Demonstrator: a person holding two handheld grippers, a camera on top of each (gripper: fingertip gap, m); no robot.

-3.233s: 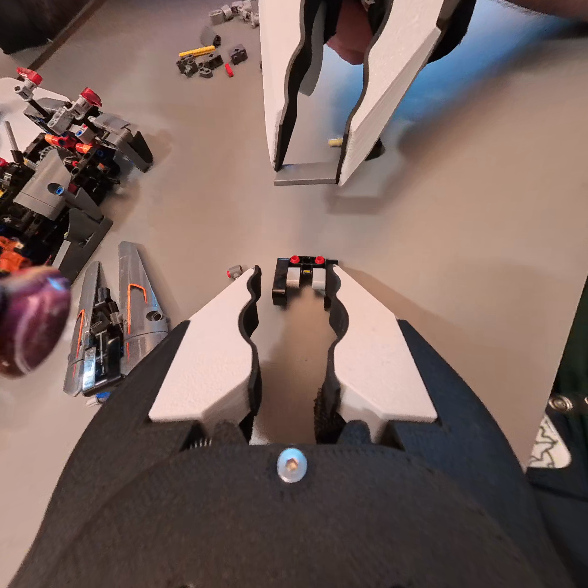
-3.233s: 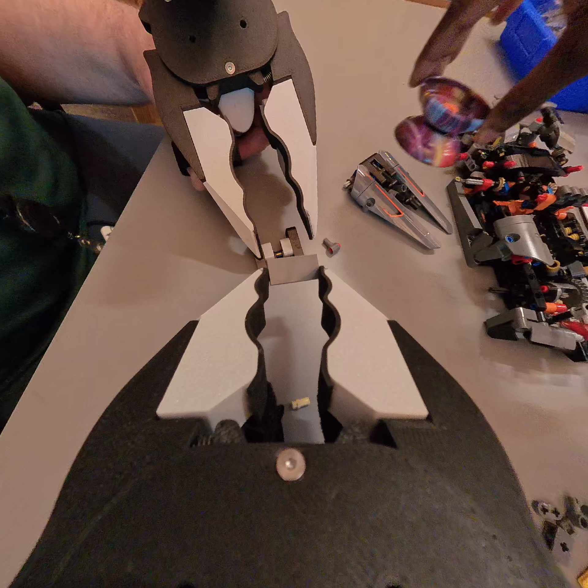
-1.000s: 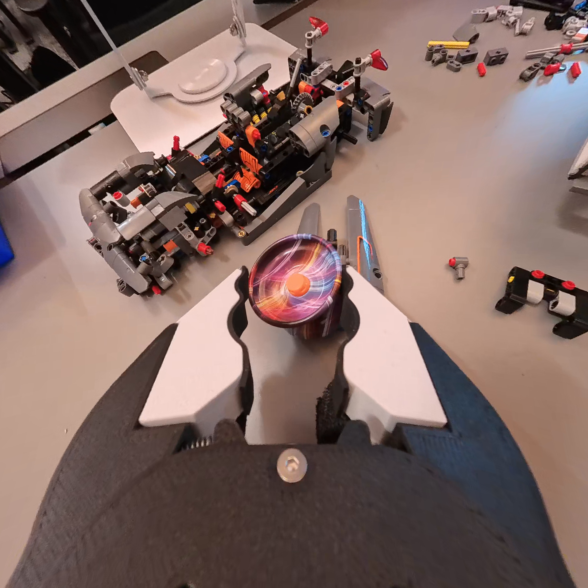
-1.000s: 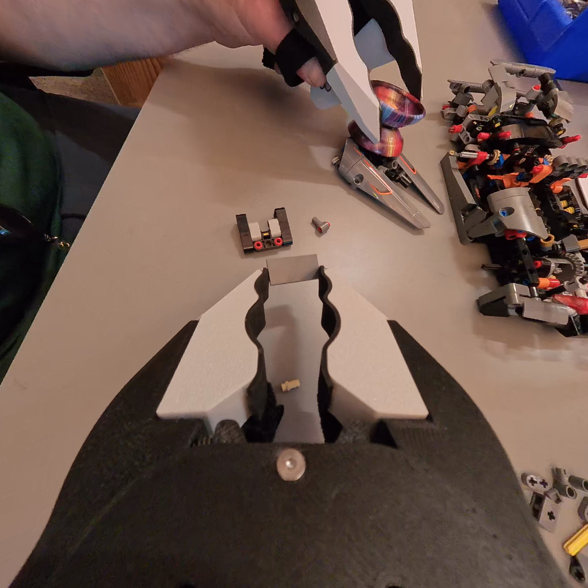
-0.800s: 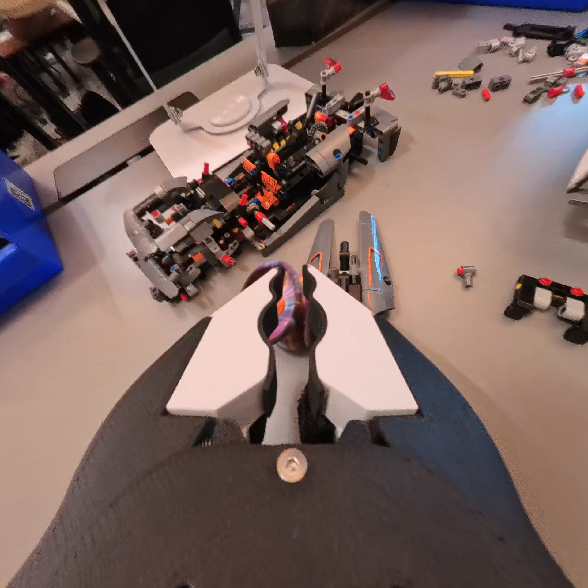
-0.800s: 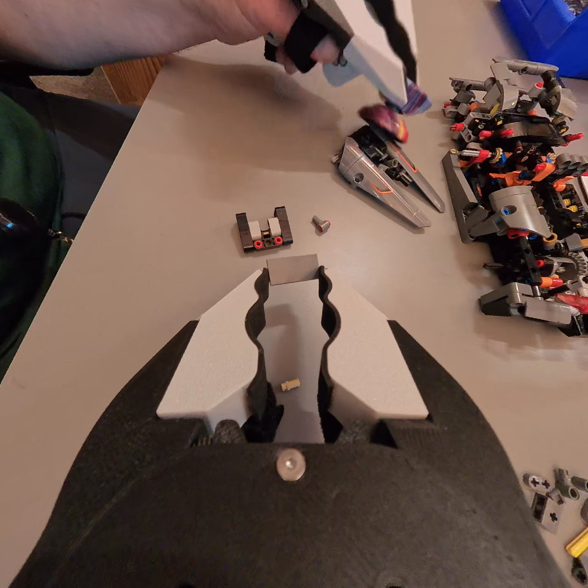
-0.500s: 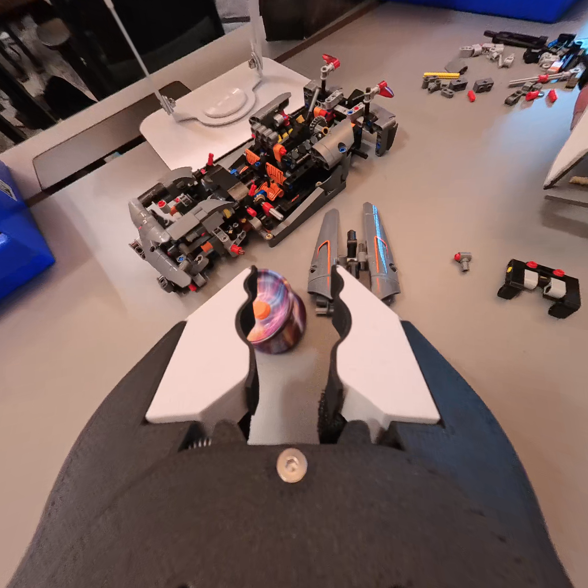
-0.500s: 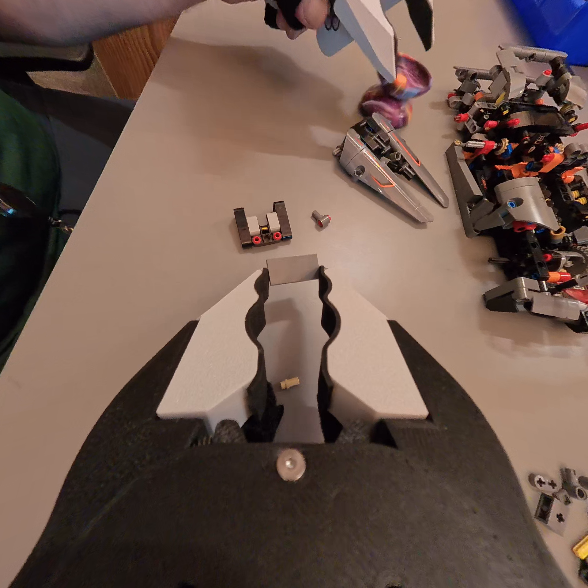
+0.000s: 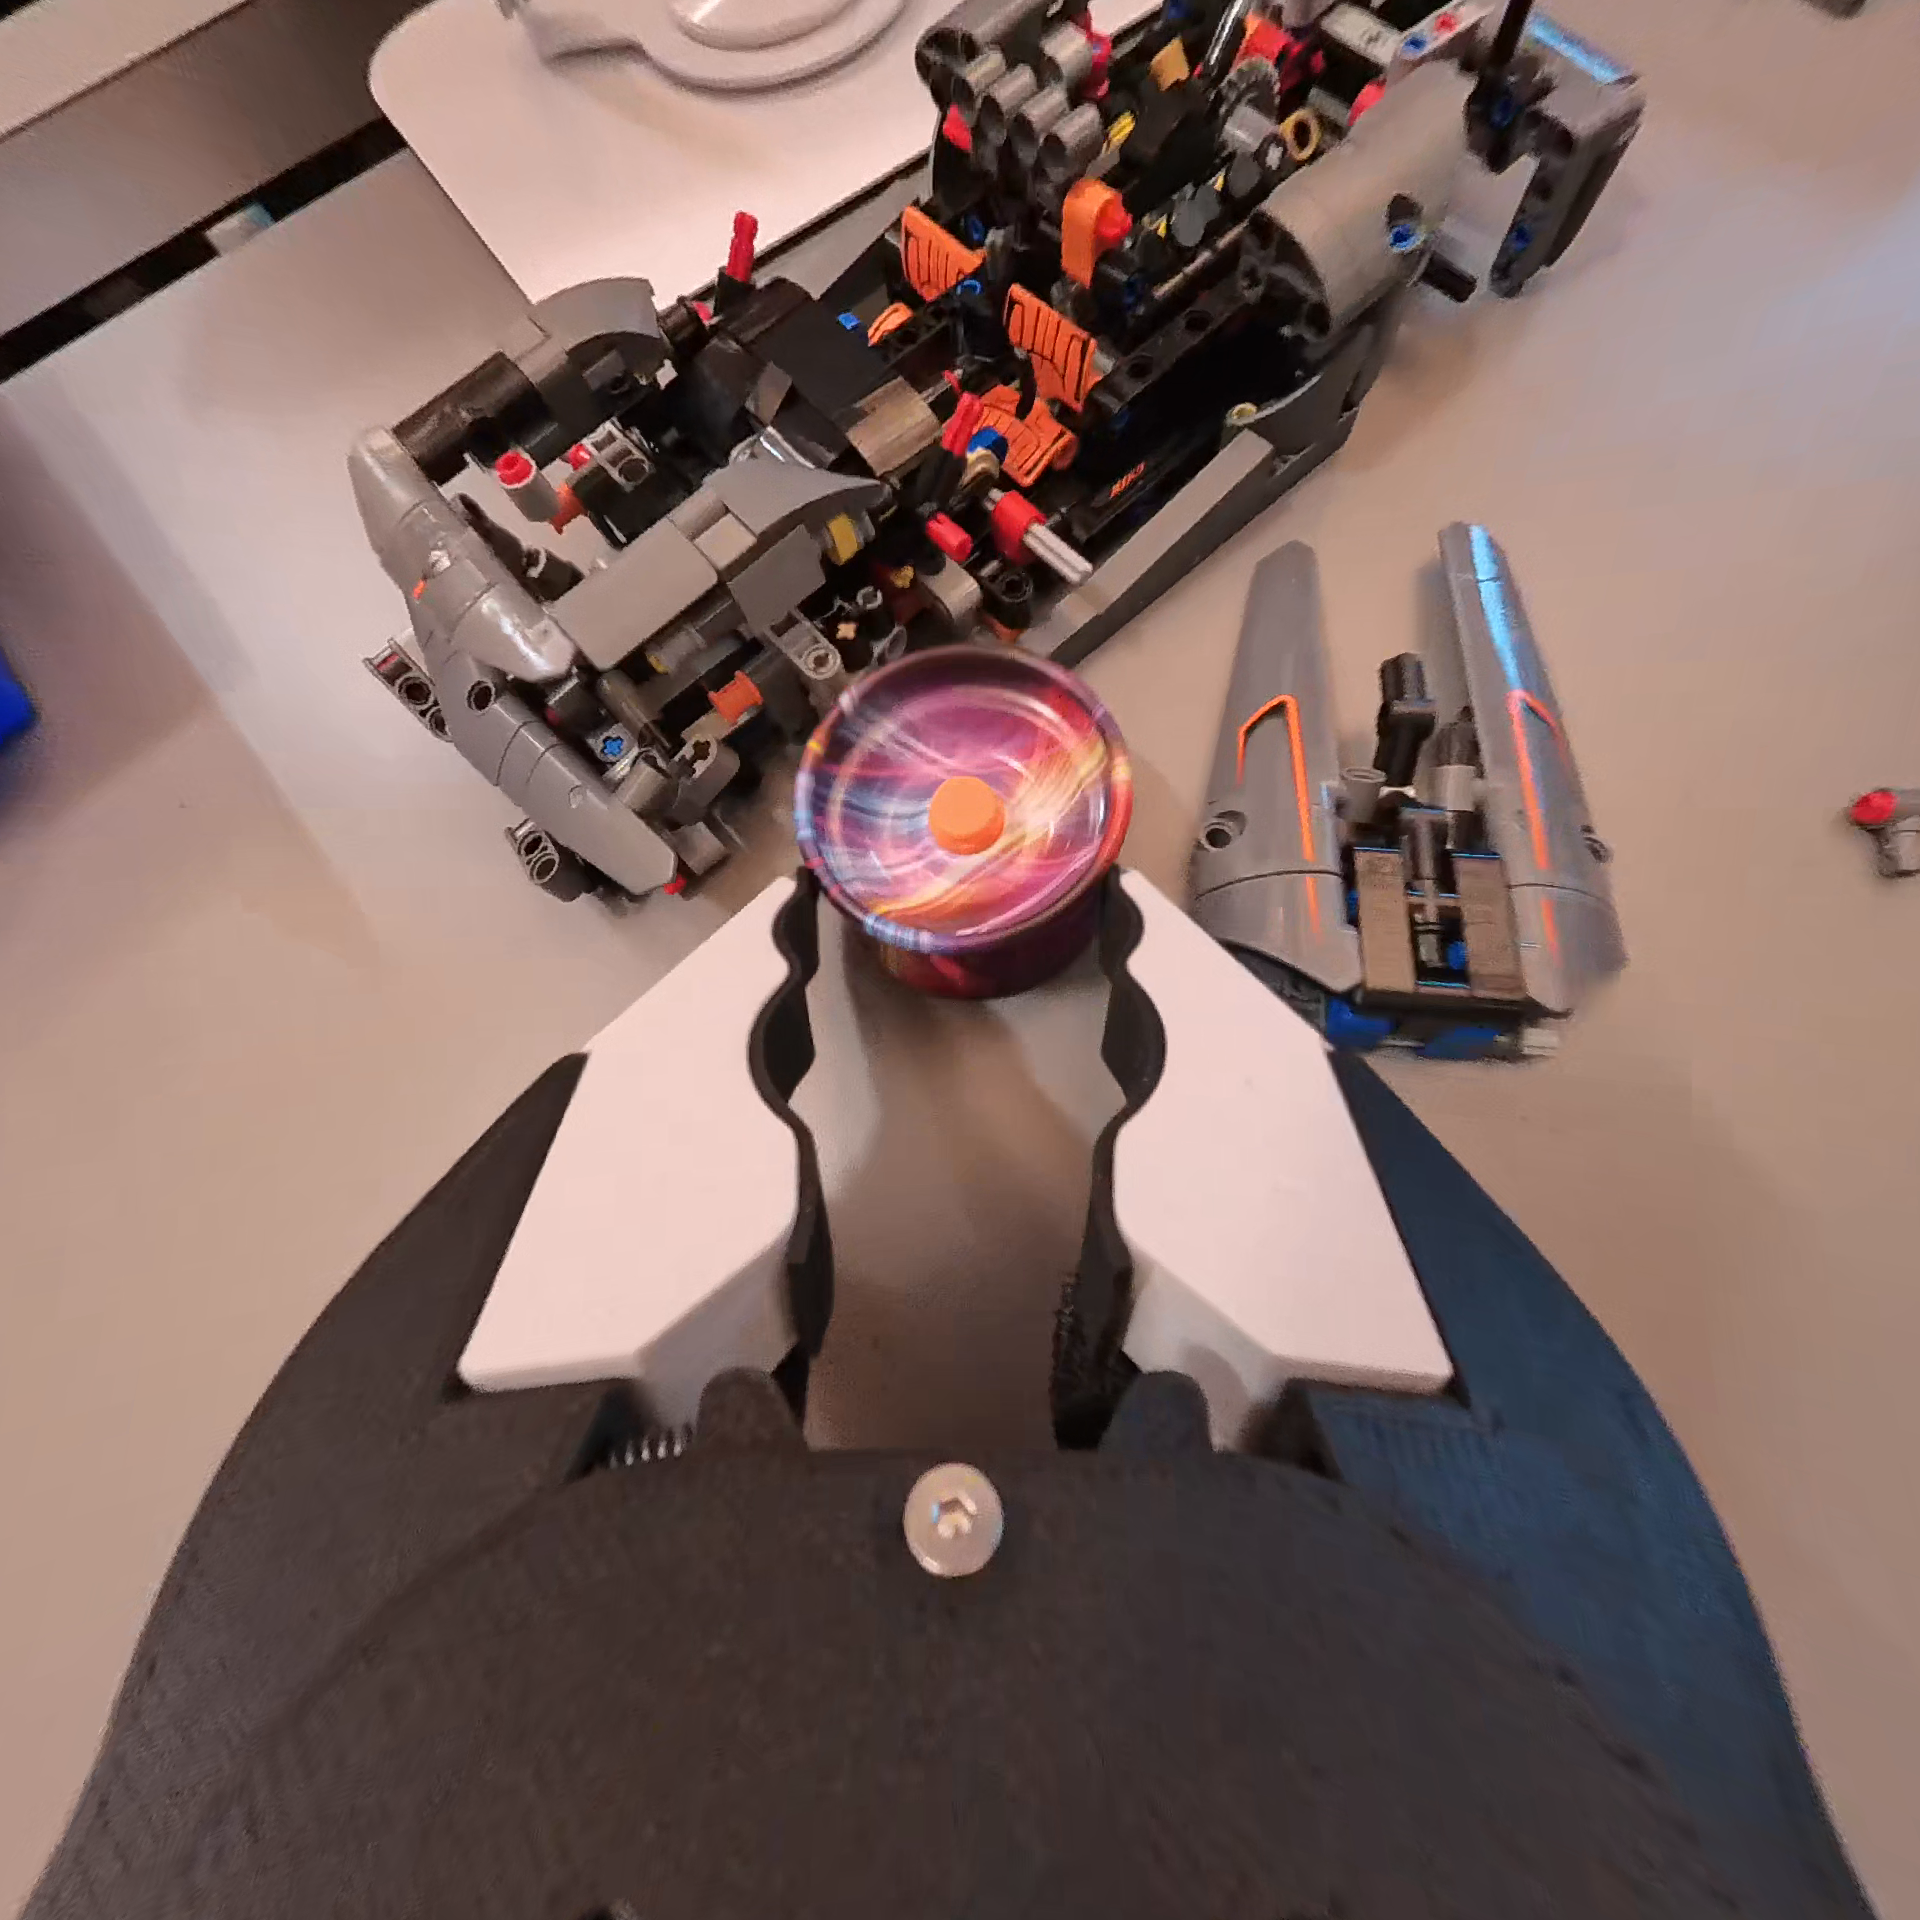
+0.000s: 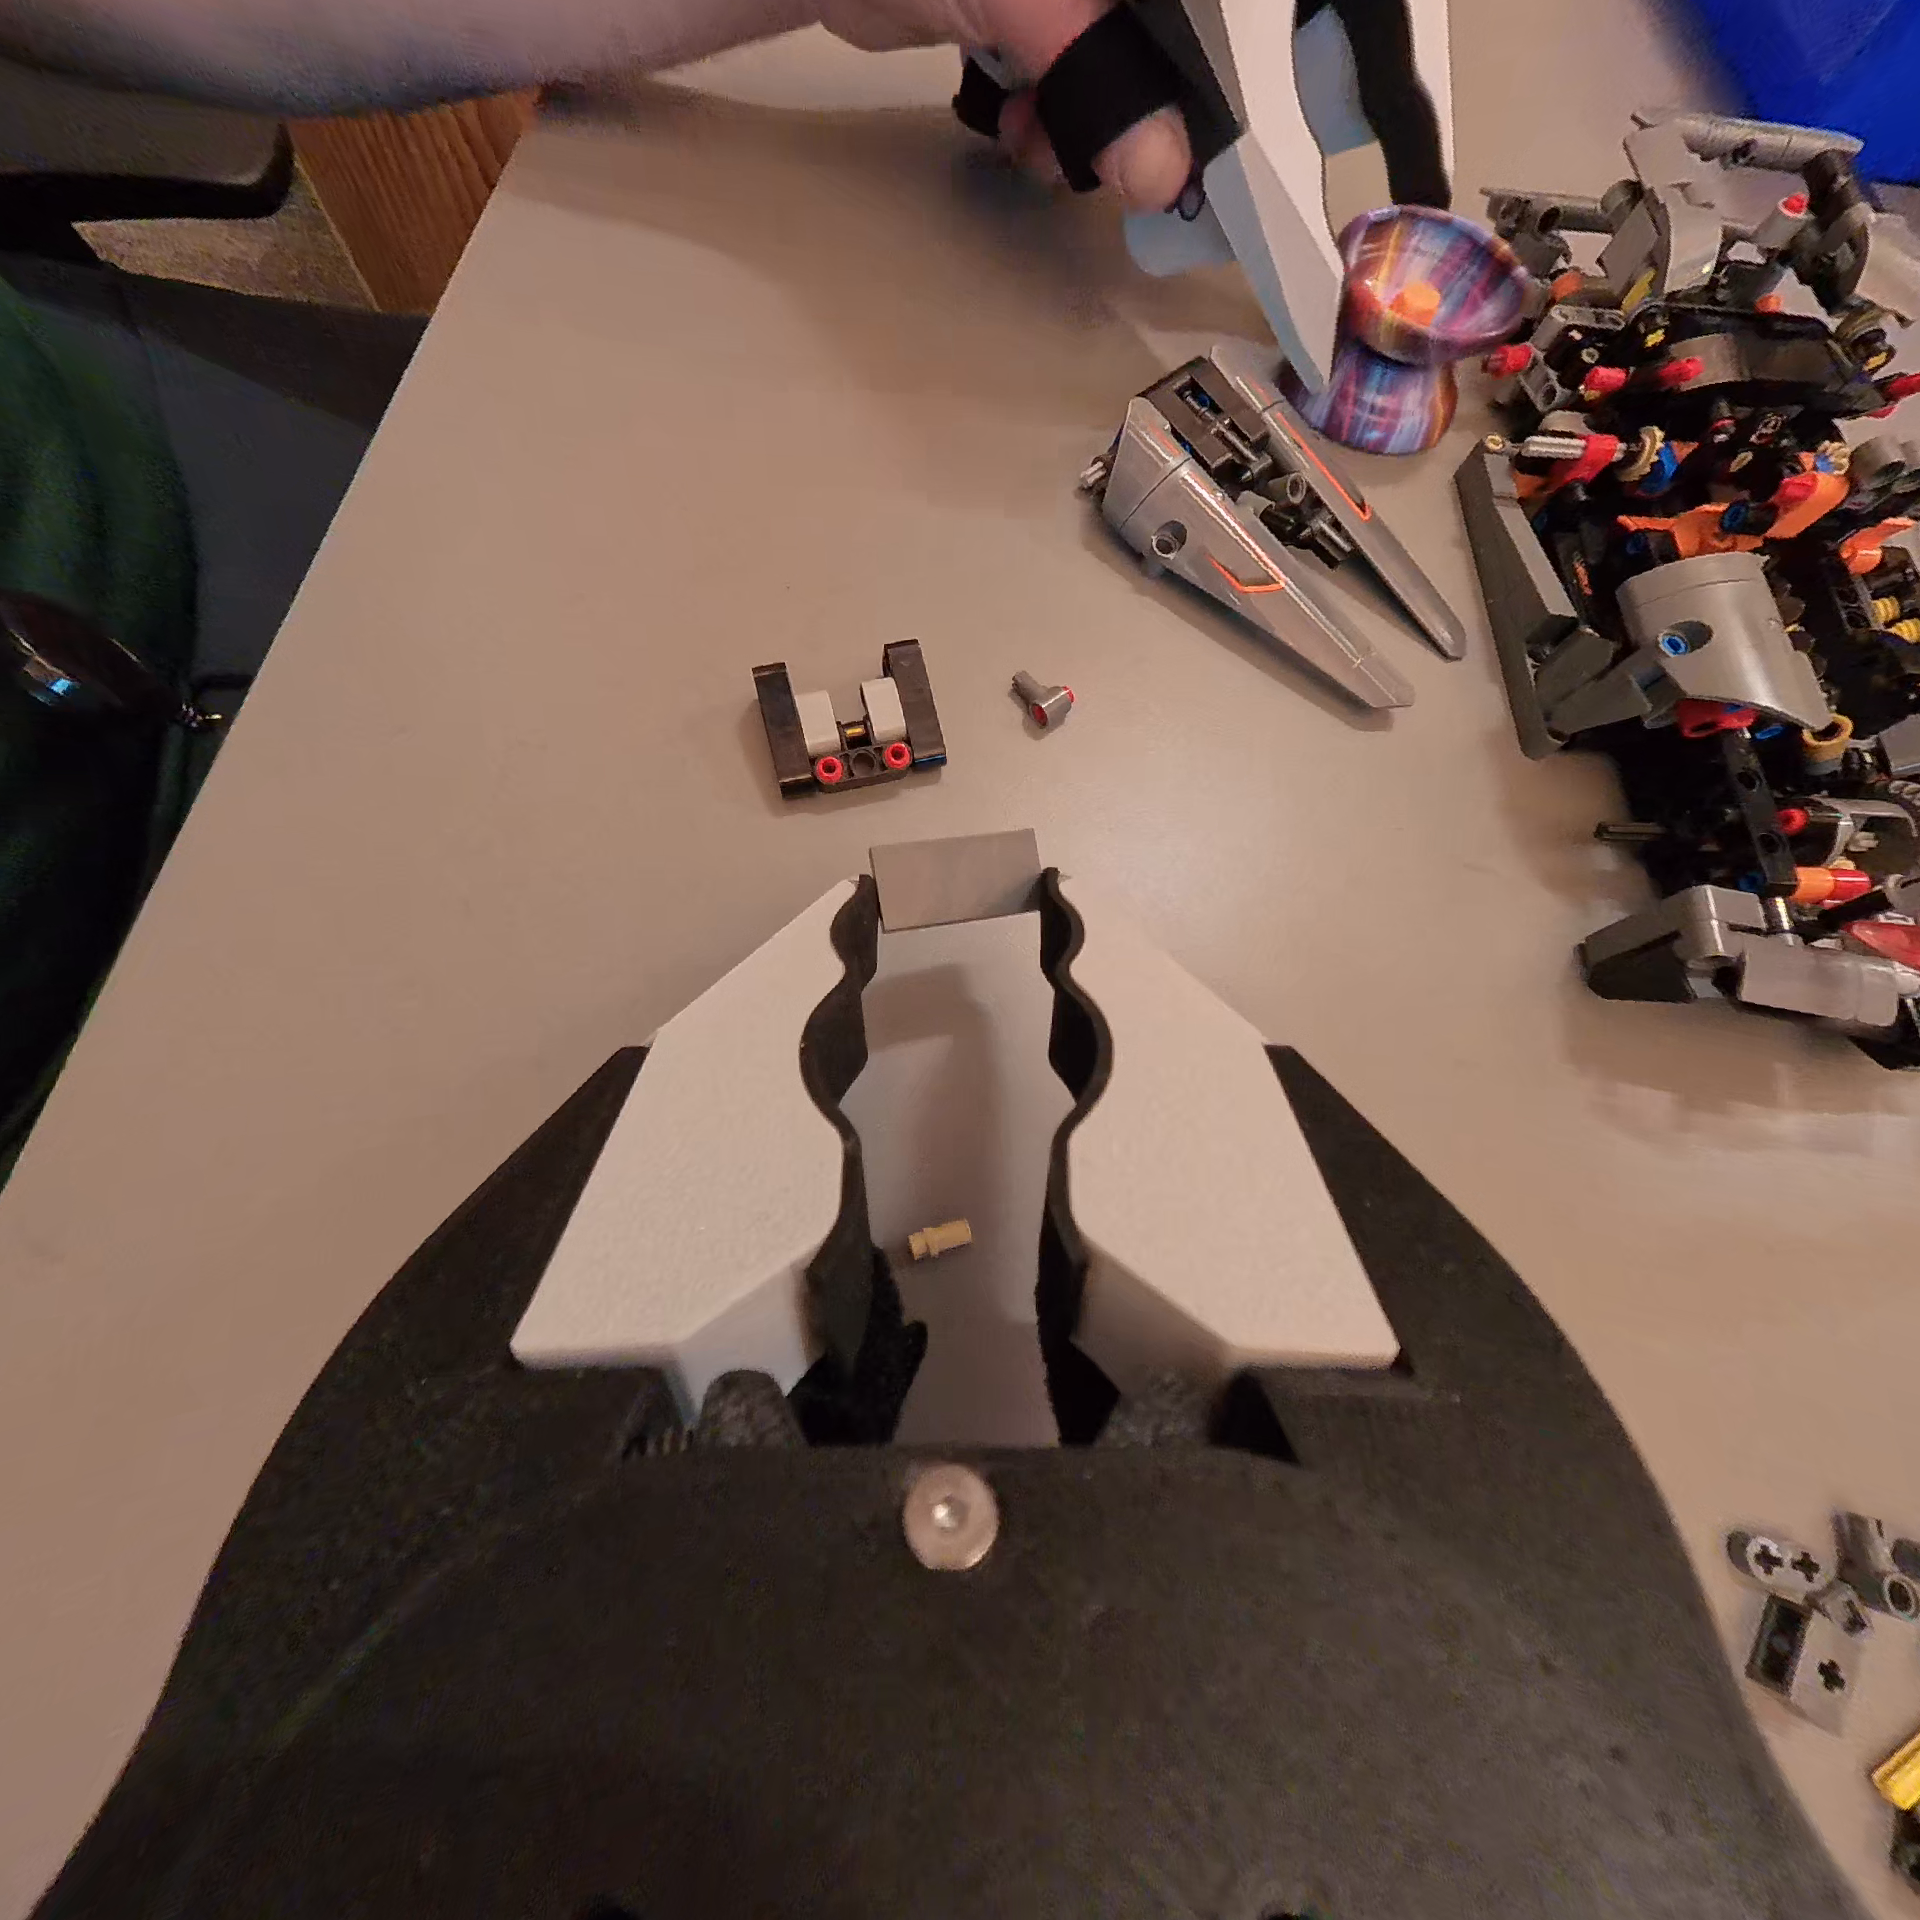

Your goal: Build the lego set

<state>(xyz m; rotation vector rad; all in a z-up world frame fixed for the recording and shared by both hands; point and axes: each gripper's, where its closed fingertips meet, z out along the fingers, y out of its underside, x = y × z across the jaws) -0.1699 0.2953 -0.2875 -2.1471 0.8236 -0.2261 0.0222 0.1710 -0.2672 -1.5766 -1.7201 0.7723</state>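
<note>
Left gripper [image 9: 956, 914]: fingers wide around upright purple yo-yo [image 9: 961, 810] on desk [image 9: 208, 1039]. Right gripper [image 10: 954, 883]: fingers holding grey plate [image 10: 954, 878].

Warm dim indoor light, soft shadows, fisheye-bent edges, slight blur.

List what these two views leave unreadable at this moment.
- Left tool on the yo-yo: contact unclear; its flared top hides the tips.
- Car chassis: far end cut by both frame edges.
- Grey panel in right tool: its underside faces away.
- Loose pieces: cropped at right edge.
</note>
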